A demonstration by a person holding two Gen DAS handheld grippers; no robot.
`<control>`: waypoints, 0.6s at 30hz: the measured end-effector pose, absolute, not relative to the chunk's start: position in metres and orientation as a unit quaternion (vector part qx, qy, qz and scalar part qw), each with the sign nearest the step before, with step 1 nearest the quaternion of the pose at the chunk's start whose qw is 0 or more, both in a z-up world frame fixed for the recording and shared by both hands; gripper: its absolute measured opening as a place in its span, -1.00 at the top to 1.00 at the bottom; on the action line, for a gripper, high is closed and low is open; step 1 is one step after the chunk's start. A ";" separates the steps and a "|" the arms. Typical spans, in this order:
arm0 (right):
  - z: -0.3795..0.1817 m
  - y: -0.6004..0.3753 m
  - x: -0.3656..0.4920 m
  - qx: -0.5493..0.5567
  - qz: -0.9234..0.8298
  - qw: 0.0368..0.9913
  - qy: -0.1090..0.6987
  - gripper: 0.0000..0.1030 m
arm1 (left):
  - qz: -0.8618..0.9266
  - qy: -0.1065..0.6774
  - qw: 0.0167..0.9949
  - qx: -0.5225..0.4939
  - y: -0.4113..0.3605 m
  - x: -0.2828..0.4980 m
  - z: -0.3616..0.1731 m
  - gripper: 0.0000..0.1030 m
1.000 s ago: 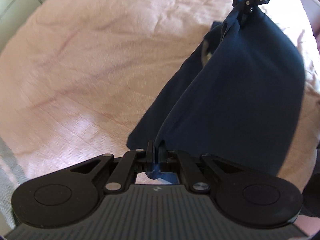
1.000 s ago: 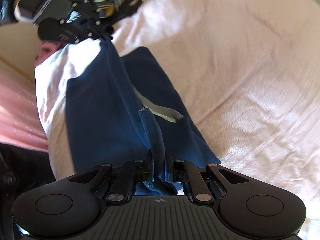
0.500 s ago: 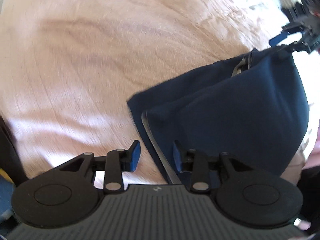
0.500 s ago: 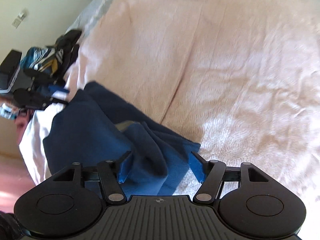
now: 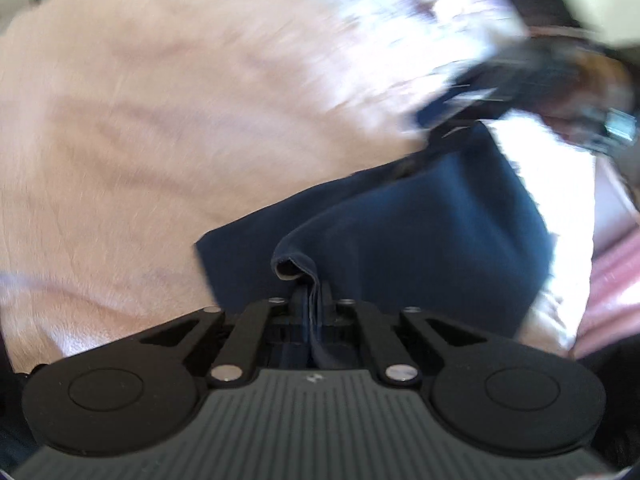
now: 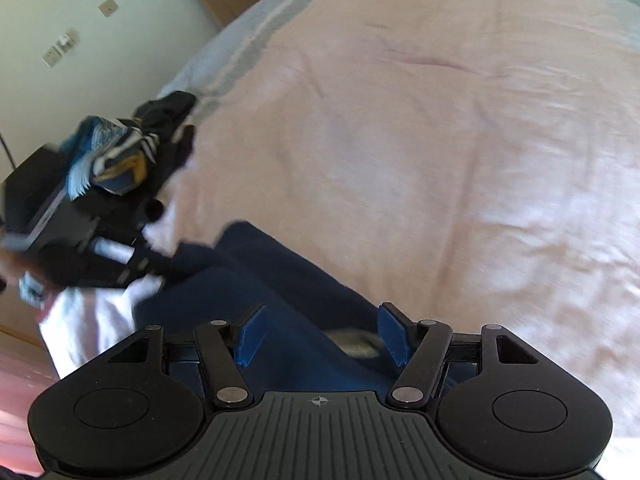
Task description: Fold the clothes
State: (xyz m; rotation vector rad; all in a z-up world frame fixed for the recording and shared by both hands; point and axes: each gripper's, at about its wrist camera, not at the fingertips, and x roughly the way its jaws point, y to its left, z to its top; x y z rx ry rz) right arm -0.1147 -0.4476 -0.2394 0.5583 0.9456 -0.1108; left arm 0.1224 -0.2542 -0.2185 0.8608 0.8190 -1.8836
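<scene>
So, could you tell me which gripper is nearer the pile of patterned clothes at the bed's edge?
Left. The left gripper sits just below the pile of patterned clothes, clamped on the navy garment; the right gripper is open, farther off.

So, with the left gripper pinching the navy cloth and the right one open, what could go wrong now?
1. The left gripper pinches only a bunched edge of the navy garment; a pull could likely drag the fold crooked.
2. The right gripper is open above the cloth, so that side is unheld and may slide on the pink bedspread.
3. The clothes pile lies near; it might get snagged.
</scene>
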 end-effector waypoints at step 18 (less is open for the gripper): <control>-0.283 -0.409 -0.013 0.188 0.147 0.807 0.540 -0.25 | -0.765 0.240 0.456 0.387 -0.195 0.091 -0.210 1.00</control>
